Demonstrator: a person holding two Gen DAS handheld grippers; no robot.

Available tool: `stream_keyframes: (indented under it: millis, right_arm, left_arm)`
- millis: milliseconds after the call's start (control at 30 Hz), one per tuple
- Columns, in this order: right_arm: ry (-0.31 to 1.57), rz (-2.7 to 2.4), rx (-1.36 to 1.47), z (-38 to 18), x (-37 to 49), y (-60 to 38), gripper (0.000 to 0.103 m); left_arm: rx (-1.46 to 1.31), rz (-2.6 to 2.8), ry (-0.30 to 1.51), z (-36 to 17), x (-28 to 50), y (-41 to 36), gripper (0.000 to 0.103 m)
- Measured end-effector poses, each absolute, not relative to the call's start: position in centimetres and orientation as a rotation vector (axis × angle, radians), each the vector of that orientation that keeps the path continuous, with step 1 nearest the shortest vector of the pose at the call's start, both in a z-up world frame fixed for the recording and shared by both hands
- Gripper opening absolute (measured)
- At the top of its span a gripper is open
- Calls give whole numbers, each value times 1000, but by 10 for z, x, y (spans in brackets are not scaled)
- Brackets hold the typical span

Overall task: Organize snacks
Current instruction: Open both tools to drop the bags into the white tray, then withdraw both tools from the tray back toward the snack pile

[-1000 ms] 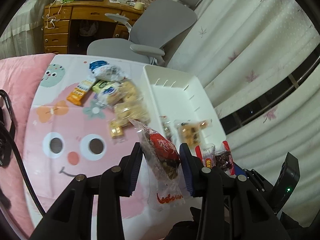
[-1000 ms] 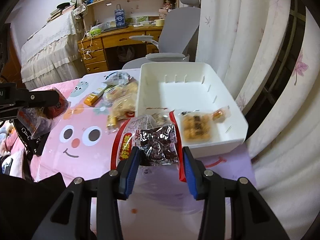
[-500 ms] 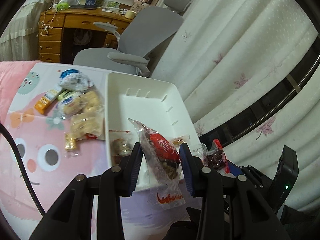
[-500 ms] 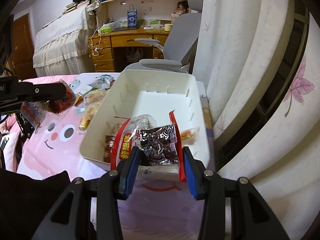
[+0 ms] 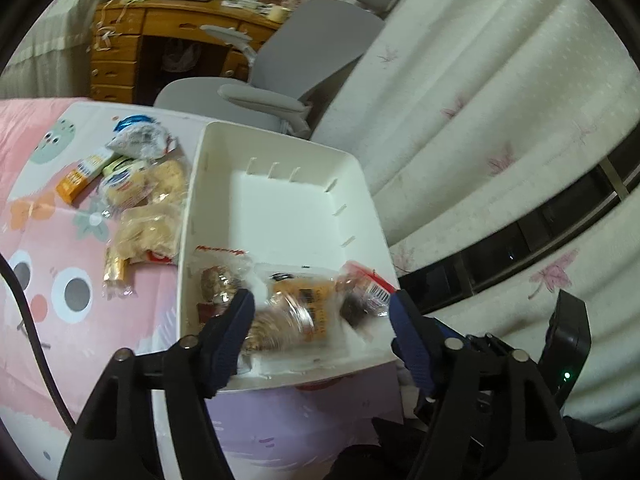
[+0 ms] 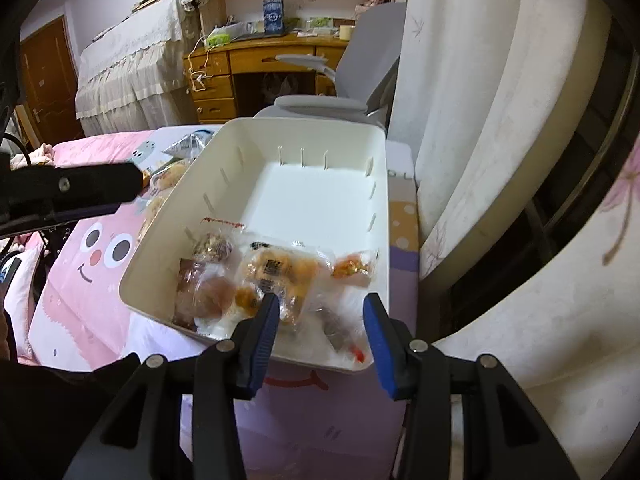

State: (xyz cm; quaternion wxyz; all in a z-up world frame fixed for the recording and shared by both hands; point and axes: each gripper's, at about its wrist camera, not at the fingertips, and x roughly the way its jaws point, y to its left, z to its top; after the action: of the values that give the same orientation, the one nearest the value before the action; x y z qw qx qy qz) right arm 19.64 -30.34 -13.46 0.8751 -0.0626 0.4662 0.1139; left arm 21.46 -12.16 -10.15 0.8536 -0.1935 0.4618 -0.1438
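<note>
The white bin [image 5: 280, 136] stands on the pink cartoon mat [image 5: 60, 280], with several wrapped snacks in its near end. My left gripper [image 5: 320, 320] hangs over that end; its jaws are opening and a blurred reddish packet [image 5: 276, 324] drops clear of the pads. In the right wrist view the same bin [image 6: 304, 122] lies below my right gripper [image 6: 320, 308]. A dark packet with a red edge [image 6: 336, 330] sits blurred low between the fingers, over the near right corner, and the pads do not press on it. One left finger [image 6: 100, 186] juts in from the left.
Loose snacks [image 5: 144, 184] lie left of the bin: an orange box [image 5: 76, 184], a blue-white packet [image 5: 136, 140], a small gold sweet [image 5: 114, 268]. A grey office chair [image 5: 304, 52] and wooden desk [image 5: 120, 40] stand behind. Curtains [image 5: 480, 120] hang on the right.
Both grippers moved from over the mat to over the bin's near end. The left jaws spread wide and let go of the red packet. The dark packet slipped out from between the right pads.
</note>
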Motion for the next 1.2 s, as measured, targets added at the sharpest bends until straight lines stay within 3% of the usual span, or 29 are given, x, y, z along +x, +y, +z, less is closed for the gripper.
stream_keyframes:
  millis: [633, 1200]
  right_arm:
    - [1152, 285, 63, -165, 179, -291, 46]
    - [1244, 164, 288, -183, 150, -218, 46]
  left_arm:
    - [-392, -161, 1058, -117, 187, -67, 74]
    - [-294, -201, 1099, -107, 158, 42, 74]
